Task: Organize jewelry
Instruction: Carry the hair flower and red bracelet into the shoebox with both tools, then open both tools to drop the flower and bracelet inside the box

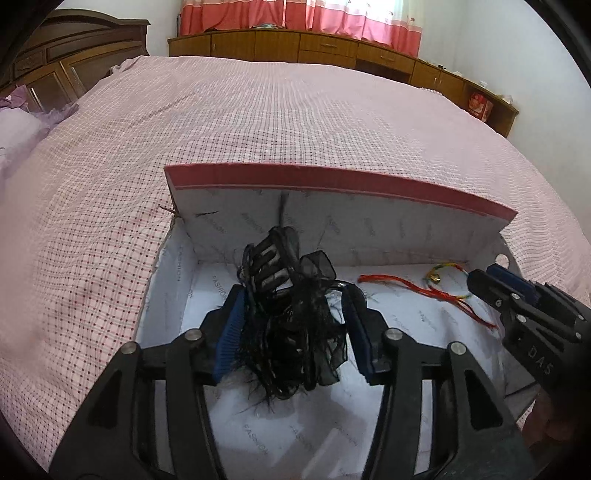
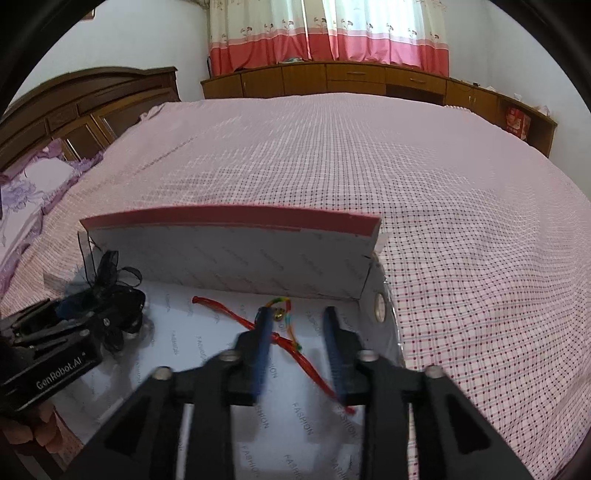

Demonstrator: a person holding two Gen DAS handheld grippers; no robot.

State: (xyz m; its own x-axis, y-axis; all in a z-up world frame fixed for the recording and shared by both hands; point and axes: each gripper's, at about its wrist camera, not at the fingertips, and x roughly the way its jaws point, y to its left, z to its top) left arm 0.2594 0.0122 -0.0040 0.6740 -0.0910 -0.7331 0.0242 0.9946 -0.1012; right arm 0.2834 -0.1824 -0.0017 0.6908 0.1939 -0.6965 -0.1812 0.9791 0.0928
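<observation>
Your left gripper [image 1: 295,325] pinches the black hair clip [image 1: 288,306] over the open box [image 1: 332,229]. Your right gripper [image 2: 297,343] hangs spread above the red cord bracelet [image 2: 295,354] lying inside that box.

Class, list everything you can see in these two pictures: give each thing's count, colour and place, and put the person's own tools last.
Box: one, white inside with red rim, open on the bed.
Hair clip: one, black with mesh bow, between the left gripper's fingers, over the box's left side.
String bracelet: one, red with multicoloured strands and a small bell, on the box floor, right side.
Bedspread: one, pink check, covering the bed.
Cabinets: brown wood, along the far wall.
Curtains: pink and cream, above the cabinets.
Left gripper: black, blue pads.
Right gripper: black, open above the bracelet.
</observation>
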